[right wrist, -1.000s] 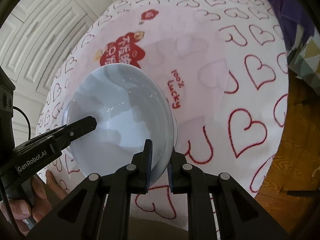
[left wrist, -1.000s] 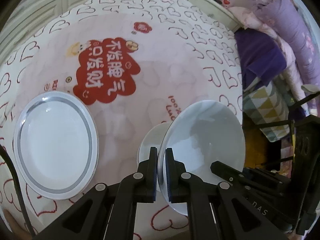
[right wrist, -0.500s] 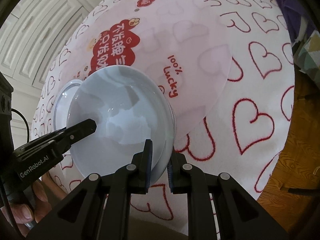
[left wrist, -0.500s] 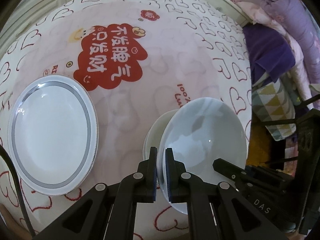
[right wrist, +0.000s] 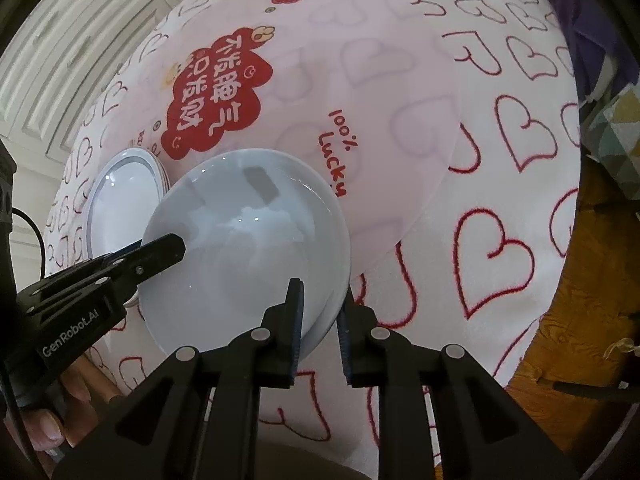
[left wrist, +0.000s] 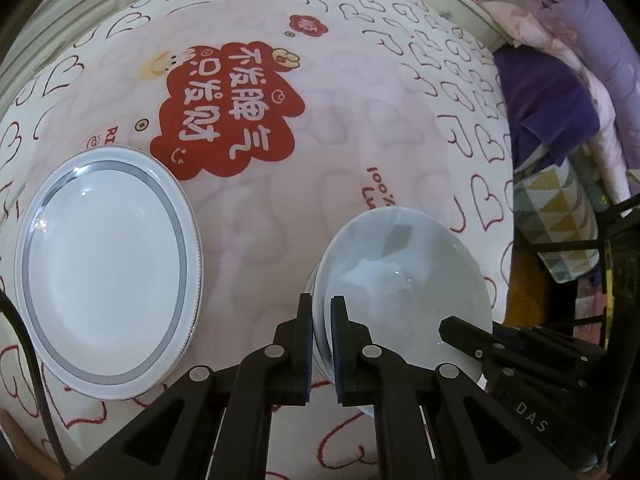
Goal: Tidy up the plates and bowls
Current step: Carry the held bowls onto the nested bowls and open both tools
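The shiny pale blue bowl (left wrist: 400,280) sits on another white dish on the heart-patterned desk (right wrist: 500,160), its rim pinched by the nearly closed left tongs (left wrist: 321,316) and wider right tongs (right wrist: 319,300); it looks hard, slippery and breakable.

A home bedroom: folded bedding (left wrist: 600,60), heart-print tablecloth (right wrist: 500,248), white panelled wardrobe doors (right wrist: 72,64).
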Available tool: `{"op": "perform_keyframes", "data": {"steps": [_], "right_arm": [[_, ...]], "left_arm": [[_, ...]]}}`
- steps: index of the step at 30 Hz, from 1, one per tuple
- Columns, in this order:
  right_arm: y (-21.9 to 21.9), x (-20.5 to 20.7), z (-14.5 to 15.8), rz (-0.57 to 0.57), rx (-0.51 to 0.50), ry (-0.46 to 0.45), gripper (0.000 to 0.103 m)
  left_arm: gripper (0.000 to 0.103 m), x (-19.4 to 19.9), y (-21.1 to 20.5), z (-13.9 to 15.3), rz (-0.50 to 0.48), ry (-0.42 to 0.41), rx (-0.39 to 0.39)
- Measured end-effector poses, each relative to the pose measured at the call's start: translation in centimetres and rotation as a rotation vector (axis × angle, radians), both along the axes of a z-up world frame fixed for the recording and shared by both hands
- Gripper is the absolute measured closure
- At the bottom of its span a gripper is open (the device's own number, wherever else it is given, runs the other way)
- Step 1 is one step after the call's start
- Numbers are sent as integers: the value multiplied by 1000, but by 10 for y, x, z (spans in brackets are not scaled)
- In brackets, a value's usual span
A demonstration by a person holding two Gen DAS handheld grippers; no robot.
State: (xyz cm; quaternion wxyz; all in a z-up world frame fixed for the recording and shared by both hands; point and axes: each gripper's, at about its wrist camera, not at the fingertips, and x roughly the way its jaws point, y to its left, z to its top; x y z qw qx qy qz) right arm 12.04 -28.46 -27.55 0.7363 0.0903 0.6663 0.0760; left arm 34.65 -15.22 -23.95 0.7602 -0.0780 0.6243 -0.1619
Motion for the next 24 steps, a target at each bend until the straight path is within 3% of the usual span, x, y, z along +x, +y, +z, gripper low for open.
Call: {"op": "perform_keyframes", "data": {"steps": [7,9,11,24], "right_arm": [[3,-4,9,7,-37,-26,81],[1,-6,13,0,-49,-39,63],[0,-7,17,-4,-57,-58,56],[-8,-16,10,-33,-13,-53,56]], "left_arm": [[95,-1,0,-1,4,-3,-2],[95,-3,-1,1,-4,-12,-3],[94,-3,-1,3,-10,-22,0],[88,-15,10,8,-6,-29,1]]}}
